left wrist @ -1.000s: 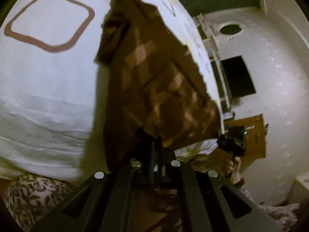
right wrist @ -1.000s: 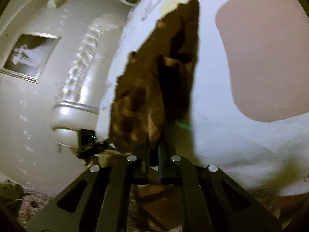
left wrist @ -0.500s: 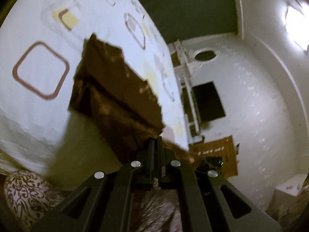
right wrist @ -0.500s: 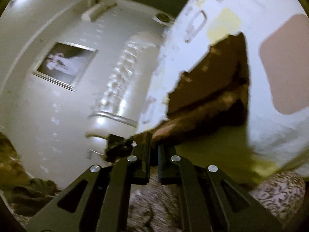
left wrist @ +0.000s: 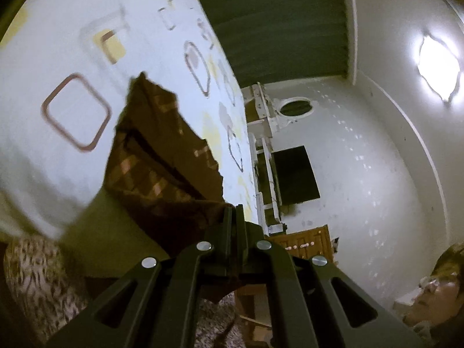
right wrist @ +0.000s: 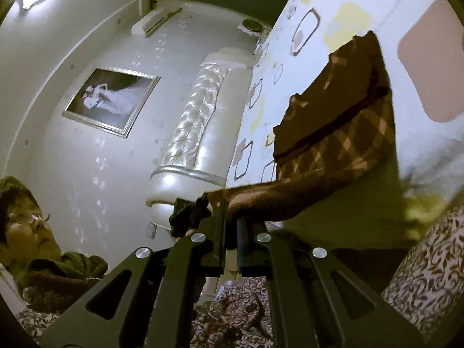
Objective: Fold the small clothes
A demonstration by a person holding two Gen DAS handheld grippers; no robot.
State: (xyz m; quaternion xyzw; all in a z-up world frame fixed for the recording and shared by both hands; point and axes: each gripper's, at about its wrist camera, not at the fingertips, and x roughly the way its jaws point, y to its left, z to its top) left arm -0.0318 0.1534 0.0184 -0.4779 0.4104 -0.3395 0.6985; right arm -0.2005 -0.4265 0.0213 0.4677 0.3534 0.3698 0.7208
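A small brown plaid garment (left wrist: 162,156) hangs lifted over the white patterned bedsheet (left wrist: 52,58), its far end still touching the bed. My left gripper (left wrist: 233,211) is shut on one near corner of it. In the right wrist view the same garment (right wrist: 342,133) stretches away from my right gripper (right wrist: 230,206), which is shut on the other near corner. The left gripper (right wrist: 188,214) shows as a dark shape just left of the right fingers. A fold line runs across the cloth.
A person's head (left wrist: 435,295) is at the lower right of the left wrist view and at the lower left (right wrist: 23,226) of the right. A padded headboard (right wrist: 197,133), a framed picture (right wrist: 110,101), a wooden door (left wrist: 307,237) and patterned bedding (right wrist: 429,272) surround the bed.
Both grippers have risen and tilted up with the garment's near edge; the cloth has come off the sheet and more of the room's walls and ceiling is in view.
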